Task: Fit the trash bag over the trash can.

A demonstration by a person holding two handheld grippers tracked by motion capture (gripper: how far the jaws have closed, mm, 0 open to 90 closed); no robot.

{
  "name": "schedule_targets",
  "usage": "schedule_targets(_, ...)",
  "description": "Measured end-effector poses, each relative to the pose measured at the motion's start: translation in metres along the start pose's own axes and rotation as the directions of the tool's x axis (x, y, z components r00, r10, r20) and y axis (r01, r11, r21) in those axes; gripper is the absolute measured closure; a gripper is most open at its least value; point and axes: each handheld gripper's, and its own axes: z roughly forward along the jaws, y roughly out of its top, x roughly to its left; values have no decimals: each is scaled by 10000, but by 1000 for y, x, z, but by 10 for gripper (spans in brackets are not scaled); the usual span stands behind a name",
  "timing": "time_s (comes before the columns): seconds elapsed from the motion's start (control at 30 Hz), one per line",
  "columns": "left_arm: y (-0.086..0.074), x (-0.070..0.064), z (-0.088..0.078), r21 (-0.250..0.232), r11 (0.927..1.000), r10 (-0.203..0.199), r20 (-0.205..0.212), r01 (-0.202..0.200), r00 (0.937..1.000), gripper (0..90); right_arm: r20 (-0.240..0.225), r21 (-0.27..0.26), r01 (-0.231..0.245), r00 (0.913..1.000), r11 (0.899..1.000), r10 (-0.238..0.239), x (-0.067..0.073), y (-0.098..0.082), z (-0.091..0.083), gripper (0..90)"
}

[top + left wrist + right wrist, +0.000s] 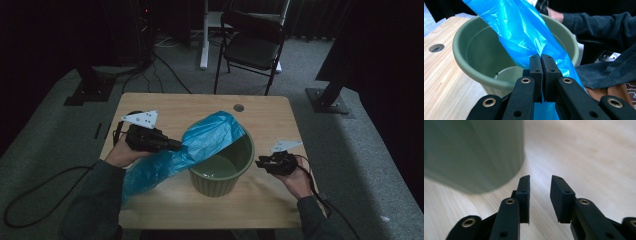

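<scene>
A green plastic bucket (242, 161) stands upright in the middle of the wooden table (170, 105). A blue plastic bag (200, 140) lies draped over its left rim and trails down toward the table's front left. My left gripper (177, 145) is shut on the bag just left of the bucket; in the left gripper view its pads pinch the blue bag (524, 32) in front of the bucket (467, 67). My right gripper (260, 162) hovers just right of the bucket, jaws apart with nothing between them; the right gripper view shows the bucket's wall (474, 152) blurred at upper left.
A round cable hole (238, 107) sits near the table's far edge. A black folding chair (252, 42) stands behind the table. Black stand bases rest on the floor at left (90, 90) and right (330, 102). Cables trail from both grippers.
</scene>
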Motion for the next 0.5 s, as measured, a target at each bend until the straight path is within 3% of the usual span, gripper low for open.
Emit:
schedule_targets(0.27, 0, -1, 3, 267, 9996, 56, 117, -60, 9999, 878, -147, -465, 120, 9998, 9988, -127, -3, 28, -22, 750)
schedule_targets(0.5, 1, 2, 9, 399, 9992, -63, 168, 56, 9998, 876, -135, -798, 934, 9954, 9924, -948, 8, 63, -46, 749)
